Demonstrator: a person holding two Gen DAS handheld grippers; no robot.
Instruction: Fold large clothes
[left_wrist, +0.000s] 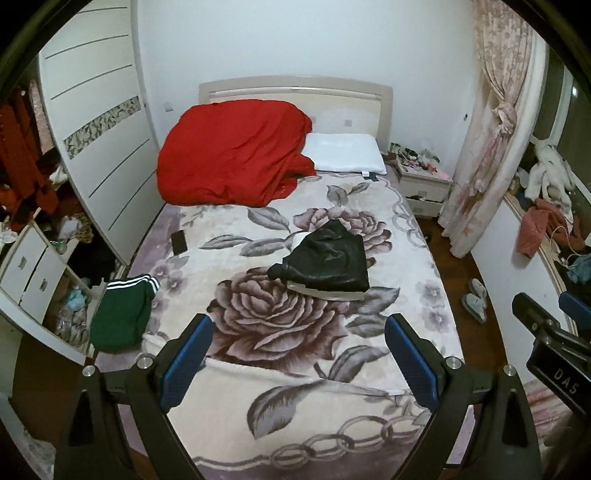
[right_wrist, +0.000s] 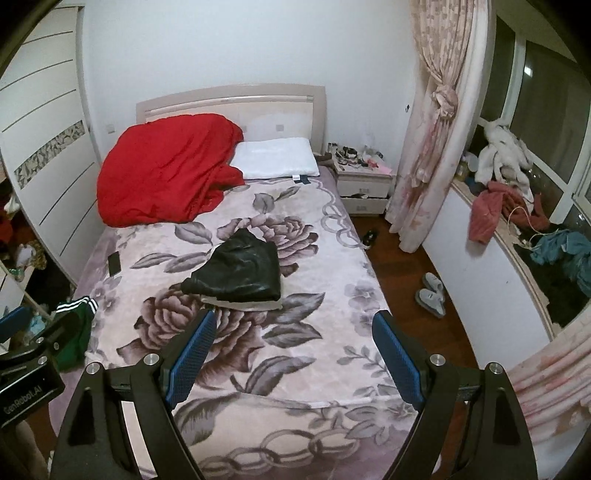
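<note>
A folded black leather garment (left_wrist: 325, 260) lies on a pale folded piece in the middle of the floral bed (left_wrist: 369, 387); it also shows in the right wrist view (right_wrist: 238, 269). A green garment with white stripes (left_wrist: 123, 314) lies at the bed's left edge, also seen in the right wrist view (right_wrist: 75, 334). My left gripper (left_wrist: 297, 326) is open and empty above the foot of the bed. My right gripper (right_wrist: 293, 325) is open and empty, just short of the black garment. Each gripper shows at the edge of the other's view.
A red quilt (left_wrist: 236, 151) and white pillow (left_wrist: 345, 151) lie at the headboard. A dark phone (left_wrist: 179, 242) rests on the bed's left side. A wardrobe (left_wrist: 99, 129) stands left, a nightstand (left_wrist: 423, 181), curtain (left_wrist: 491, 147), slippers (right_wrist: 430, 293) and cluttered sill (right_wrist: 517, 206) right.
</note>
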